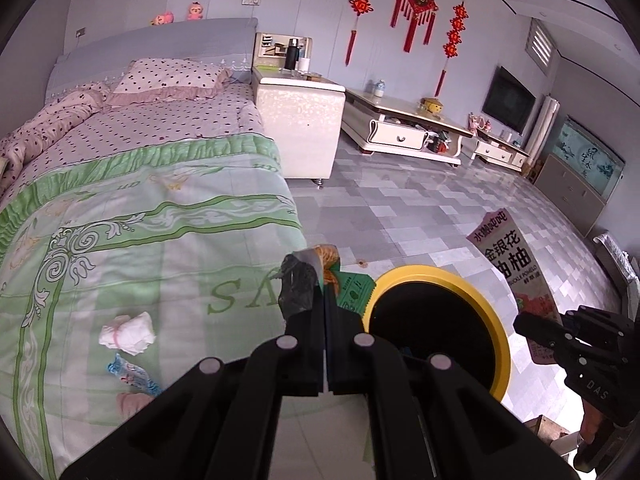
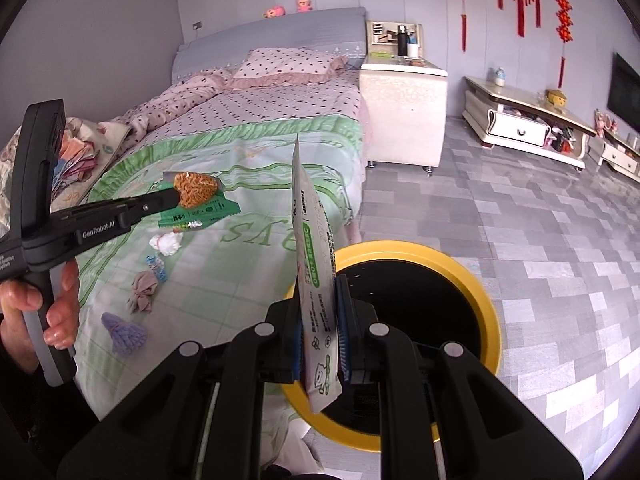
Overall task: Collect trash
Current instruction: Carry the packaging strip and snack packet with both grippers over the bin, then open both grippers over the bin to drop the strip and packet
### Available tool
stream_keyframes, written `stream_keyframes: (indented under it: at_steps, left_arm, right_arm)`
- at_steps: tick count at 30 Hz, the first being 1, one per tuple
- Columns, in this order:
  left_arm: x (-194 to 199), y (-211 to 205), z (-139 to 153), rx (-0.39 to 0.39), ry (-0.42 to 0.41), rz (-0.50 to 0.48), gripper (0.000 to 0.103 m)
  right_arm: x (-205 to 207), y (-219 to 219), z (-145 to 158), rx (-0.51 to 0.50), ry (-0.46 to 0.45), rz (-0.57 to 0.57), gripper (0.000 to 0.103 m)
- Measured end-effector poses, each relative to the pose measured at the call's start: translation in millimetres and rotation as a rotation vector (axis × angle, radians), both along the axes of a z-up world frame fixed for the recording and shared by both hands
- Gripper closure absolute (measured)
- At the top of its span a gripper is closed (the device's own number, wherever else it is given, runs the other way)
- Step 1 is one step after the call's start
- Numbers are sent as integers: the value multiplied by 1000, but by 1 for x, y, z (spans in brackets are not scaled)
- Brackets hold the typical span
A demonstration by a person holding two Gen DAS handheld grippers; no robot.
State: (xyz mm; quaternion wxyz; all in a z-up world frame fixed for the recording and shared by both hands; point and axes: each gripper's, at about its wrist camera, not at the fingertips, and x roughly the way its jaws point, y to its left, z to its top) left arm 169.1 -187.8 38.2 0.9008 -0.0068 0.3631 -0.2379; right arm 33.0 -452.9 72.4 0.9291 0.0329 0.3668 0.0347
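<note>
My left gripper (image 1: 324,300) is shut on a green snack wrapper (image 1: 352,292) with an orange noodle picture; it also shows in the right wrist view (image 2: 198,196), held over the bed's edge. My right gripper (image 2: 318,312) is shut on a tall pink-and-white drink pouch (image 2: 316,272); the pouch also shows in the left wrist view (image 1: 516,268). The pouch hangs over the near rim of a black bin with a yellow rim (image 2: 490,304), which stands on the floor beside the bed (image 1: 500,332).
On the green bedspread (image 2: 248,168) lie a crumpled white tissue (image 1: 128,334), a blue wrapper (image 1: 132,374), a brown cloth bundle (image 2: 142,292) and a purple knitted piece (image 2: 124,334). A white nightstand (image 2: 404,108) stands beside the bed. Grey tiled floor (image 2: 540,220) spreads right.
</note>
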Motion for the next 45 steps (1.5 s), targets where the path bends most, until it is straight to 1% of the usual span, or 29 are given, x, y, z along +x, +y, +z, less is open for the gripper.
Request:
stream_keyframes:
  at_steps: [6,17,19,22,26,27,28,29,30,31,36,42,43,45]
  left_arm:
    - [2,-44,-13,11,27,-61,103]
    - [7,-101,-49,21,107,-126,103]
    - [7,-106,-54,28,114,-131,103]
    - [8,-111,-60,20,137,-140,103]
    - [9,-113,-64,18,147,-143,102]
    - [10,-113,-65,19,148,-141,101]
    - [10,-113,-65,20,148,-141,97]
    - [9,-112,-64,19,148,-140,90]
    - [9,-112,-65,19,146,-139,83]
    - [9,-110,-64,20,141,-136,81]
    - [4,-101,-60,19,132,-124,74]
    - [2,-77,-50,-2,126,-87,74]
    - [0,-71,-47,-3,120,-82,72]
    - [-4,-59,-40,-2,101,-66,64]
  right_arm:
    - [3,-36,-7,22,16,-65,89]
    - [12,-83,-31,72,71,-137,89]
    - [13,-88,-35,75,77,-147,89]
    - [15,-94,-38,80,82,-157,89]
    - [18,-99,-39,86,83,-174,89]
    - [18,-101,-39,88,81,-182,88]
    - [18,-103,-39,89,80,-188,84]
    - [18,-104,-39,93,78,-191,80]
    - [18,-107,-38,98,74,-198,79]
    - [18,-108,-38,99,73,-203,77]
    - [13,-108,-37,98,68,-208,77]
    - [8,-94,-29,96,52,-186,77]
    - [7,-89,-26,95,47,-178,76]
    - [6,-80,-22,99,39,-162,73]
